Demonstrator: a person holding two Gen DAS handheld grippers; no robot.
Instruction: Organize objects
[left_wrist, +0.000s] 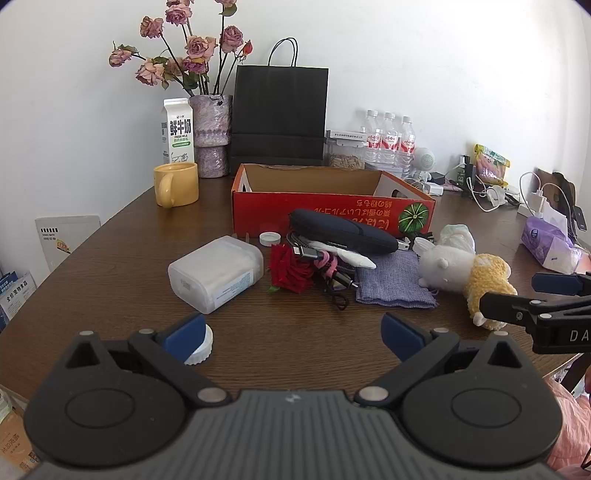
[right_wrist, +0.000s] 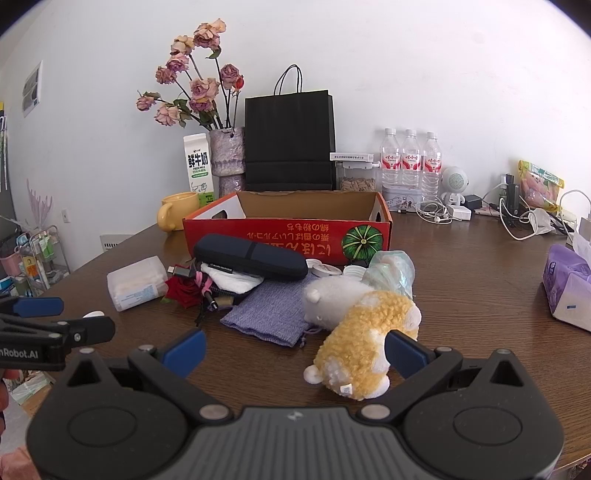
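An empty red cardboard box (left_wrist: 332, 210) (right_wrist: 288, 236) stands mid-table. In front of it lie a dark zip case (left_wrist: 343, 230) (right_wrist: 251, 256), a translucent plastic box (left_wrist: 216, 271) (right_wrist: 136, 282), a red rose (left_wrist: 291, 269), tangled cables (left_wrist: 325, 266), a purple cloth pouch (left_wrist: 395, 280) (right_wrist: 269, 314) and a white-and-yellow plush toy (left_wrist: 480, 277) (right_wrist: 365, 339). My left gripper (left_wrist: 293, 338) is open over bare table, a white lid (left_wrist: 201, 350) by its left finger. My right gripper (right_wrist: 294, 350) is open, with the plush's yellow end just inside its right finger.
At the back stand a yellow mug (left_wrist: 176, 184), a milk carton (left_wrist: 178, 130), a vase of dried roses (left_wrist: 210, 136), a black paper bag (left_wrist: 279, 114) and water bottles (left_wrist: 389, 142). A purple tissue pack (right_wrist: 567, 291) and chargers with cords (right_wrist: 517, 218) crowd the right side.
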